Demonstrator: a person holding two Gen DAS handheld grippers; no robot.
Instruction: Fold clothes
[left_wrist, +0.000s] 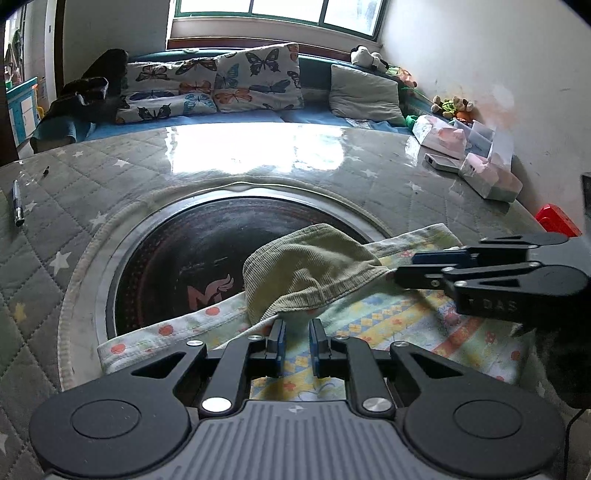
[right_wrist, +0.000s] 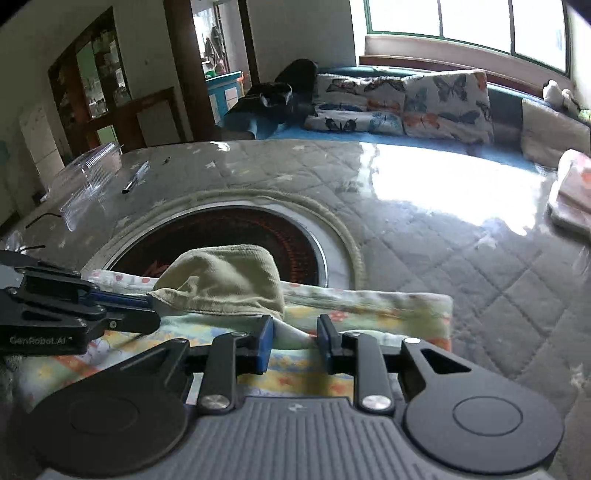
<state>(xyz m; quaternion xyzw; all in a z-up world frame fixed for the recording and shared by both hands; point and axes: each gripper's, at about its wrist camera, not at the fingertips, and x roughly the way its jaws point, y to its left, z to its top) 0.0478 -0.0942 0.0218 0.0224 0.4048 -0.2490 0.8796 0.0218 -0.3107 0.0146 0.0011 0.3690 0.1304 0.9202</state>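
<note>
A green corduroy cloth lies folded over on a patterned cloth at the bench's round burner. The left hand-held gripper pinches its hem; the right hand-held gripper, narrowly parted, holds nothing. Folding looks unfinished.

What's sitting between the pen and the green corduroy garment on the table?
Only quilted star-print table cover and the round dark inset plate. The left wrist view shows it from the pen to the green corduroy garment; nothing loose lies there.
</note>
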